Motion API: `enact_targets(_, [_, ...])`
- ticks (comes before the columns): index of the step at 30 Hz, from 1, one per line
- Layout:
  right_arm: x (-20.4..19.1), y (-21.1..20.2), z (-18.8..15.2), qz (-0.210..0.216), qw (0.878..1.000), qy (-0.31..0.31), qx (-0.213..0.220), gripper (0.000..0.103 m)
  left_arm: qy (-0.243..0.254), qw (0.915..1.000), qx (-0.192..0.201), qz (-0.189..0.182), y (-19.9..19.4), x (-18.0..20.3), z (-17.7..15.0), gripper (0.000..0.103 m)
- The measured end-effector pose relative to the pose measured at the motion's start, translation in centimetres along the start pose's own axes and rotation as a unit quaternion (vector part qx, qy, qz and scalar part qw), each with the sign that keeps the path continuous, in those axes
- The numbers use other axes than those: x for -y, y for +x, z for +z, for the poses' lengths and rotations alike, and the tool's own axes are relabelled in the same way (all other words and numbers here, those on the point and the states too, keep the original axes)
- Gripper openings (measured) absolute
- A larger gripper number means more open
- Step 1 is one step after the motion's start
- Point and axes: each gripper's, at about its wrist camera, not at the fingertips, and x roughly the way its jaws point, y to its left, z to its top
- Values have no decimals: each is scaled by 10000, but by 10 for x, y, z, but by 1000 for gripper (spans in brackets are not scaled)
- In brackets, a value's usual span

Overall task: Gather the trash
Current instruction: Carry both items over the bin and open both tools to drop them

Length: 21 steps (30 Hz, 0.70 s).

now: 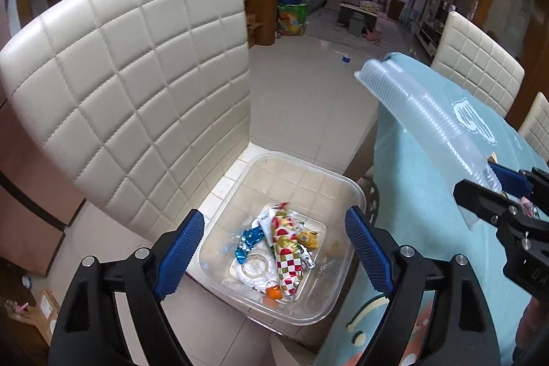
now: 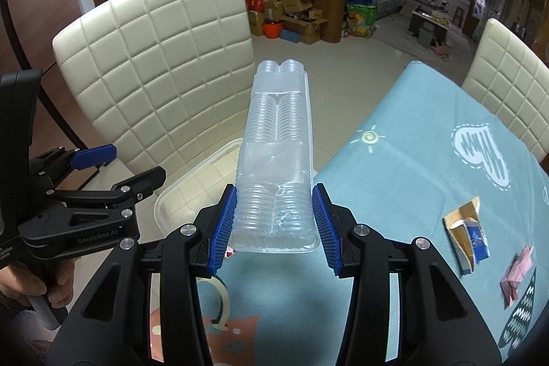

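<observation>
A: Where is the plastic tray (image 2: 274, 167) held?

B: It is gripped by the right gripper (image 2: 274, 222), long axis pointing away; the bin (image 1: 274, 194) lies below-left, under the spread, empty left gripper (image 1: 274, 249).
</observation>
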Motion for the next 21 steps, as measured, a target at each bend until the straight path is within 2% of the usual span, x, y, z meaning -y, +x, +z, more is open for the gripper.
enact_targets(6, [-13,5,3,146,9998,-118,-43,51,-160,9998,27,116,-4,-14,-5,82])
enact_targets(8, [-14,5,5,239,9997,-77,-25,63,-194,9997,37,140,-6,-16,-6,82])
enact_targets(9, [-14,3,6,215,9998,-27,21,74,-211,9997,47,151,-7,-17,-7,82])
enact_targets(10, [-14,2,6,197,9998,-3,68,75,-219,9996,51,158,-8,-18,-7,82])
enact_targets(21, [-5,-16,-14,117,9998,121,45,75,-78,9999,64,51,-19,-2,-14,82])
